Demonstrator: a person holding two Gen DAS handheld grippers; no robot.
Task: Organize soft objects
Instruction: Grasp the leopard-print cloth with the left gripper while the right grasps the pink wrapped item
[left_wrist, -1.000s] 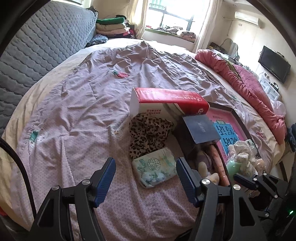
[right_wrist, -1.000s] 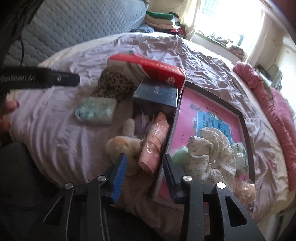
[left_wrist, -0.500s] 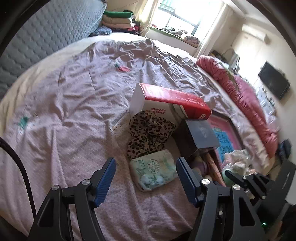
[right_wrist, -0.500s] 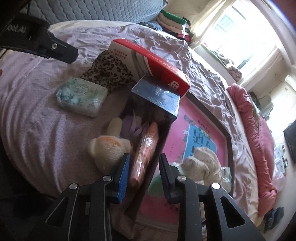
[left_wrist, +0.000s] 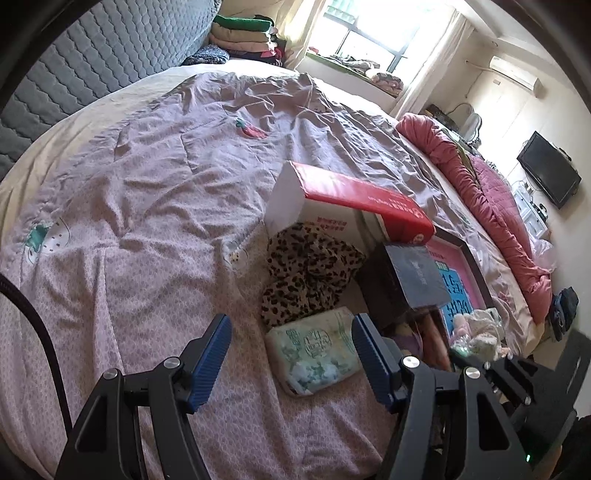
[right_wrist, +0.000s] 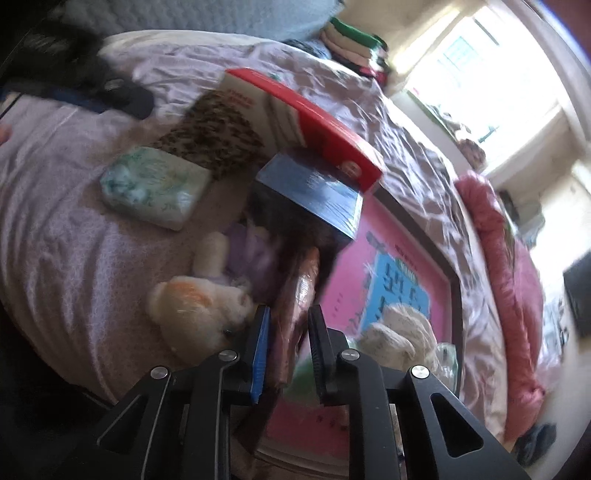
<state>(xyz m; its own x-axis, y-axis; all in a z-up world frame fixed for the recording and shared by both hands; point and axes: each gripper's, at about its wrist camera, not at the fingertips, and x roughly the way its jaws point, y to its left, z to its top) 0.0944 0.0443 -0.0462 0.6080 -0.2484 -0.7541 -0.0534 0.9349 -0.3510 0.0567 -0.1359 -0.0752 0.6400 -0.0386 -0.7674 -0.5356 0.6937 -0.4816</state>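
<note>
Right tongs (right_wrist: 286, 345) sit narrowed around the pink wrapped roll (right_wrist: 299, 295), probably gripping it, though blur makes contact hard to call. The plush toy (right_wrist: 195, 306) is at 9 o'clock beside them. Left tongs (left_wrist: 291, 354) are wide apart over the bed (left_wrist: 147, 206), tissue pack (left_wrist: 314, 350) between the tips, leopard cloth (left_wrist: 306, 269) at 12 o'clock.

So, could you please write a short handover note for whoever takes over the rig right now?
Left tool: open, empty, poised over the green tissue pack.
Right tool: fingers nearly closed around the pink wrapped roll; the frame is blurred, so grip is unconfirmed.
On the bed: leopard cloth by the red box, plush toy beside the dark box, a white cloth bundle on the pink tray.
Done: not clear from here.
Left: sort the loose soft items.
</note>
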